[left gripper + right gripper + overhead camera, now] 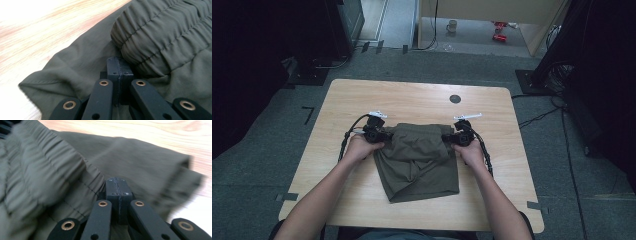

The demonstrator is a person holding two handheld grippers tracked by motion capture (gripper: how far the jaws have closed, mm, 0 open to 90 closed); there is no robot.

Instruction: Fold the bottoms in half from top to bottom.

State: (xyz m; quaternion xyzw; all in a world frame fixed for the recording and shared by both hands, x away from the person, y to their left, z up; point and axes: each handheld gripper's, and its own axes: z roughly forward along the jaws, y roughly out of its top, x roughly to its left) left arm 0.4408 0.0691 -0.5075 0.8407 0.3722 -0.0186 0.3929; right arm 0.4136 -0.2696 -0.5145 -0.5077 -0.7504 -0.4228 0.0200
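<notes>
Two grippers are being held at the far corners of a pair of olive shorts (419,160), which is lying at the middle of the wooden table (362,100). A small dark round disc (455,99) is sitting on the table beyond the garment, well apart from it, and nothing is being seen in the way. The shorts are being laid with the long axis running from the far waistband toward the person, legs folded together. A gathered, stitched elastic waistband is being shown, the fabric matte and wrinkled. The left gripper (117,66) and the right gripper (117,185) are each being kept clenched, pads together, seemingly pinching cloth at the waistband's ends
</notes>
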